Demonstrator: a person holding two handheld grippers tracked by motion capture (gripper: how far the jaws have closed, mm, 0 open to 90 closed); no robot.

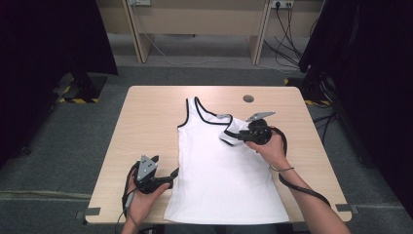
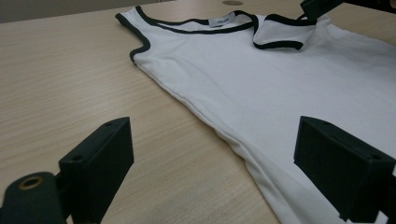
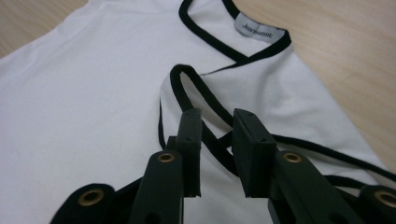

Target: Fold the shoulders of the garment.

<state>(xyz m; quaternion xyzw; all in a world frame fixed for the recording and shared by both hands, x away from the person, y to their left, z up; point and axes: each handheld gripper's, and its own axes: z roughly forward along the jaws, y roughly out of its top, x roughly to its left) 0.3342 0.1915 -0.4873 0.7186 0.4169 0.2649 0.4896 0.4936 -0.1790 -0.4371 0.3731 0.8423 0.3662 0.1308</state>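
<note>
A white tank top [image 1: 224, 165] with black trim lies flat on the bench [image 1: 141, 126], its hem at the near edge. One shoulder strap [image 3: 187, 84] is folded over onto the chest, just ahead of the right gripper [image 3: 217, 154], whose fingers stand a little apart with the trim between them, not pressing. Bare wood lies on both sides of the shirt. The left gripper [image 2: 212, 163] rests at the shirt's side seam, fingers wide and empty.

bare table [image 1: 146, 122] lies open left of the tank top [image 1: 219, 170]; a round grommet [image 1: 248, 98] sits behind it
</note>
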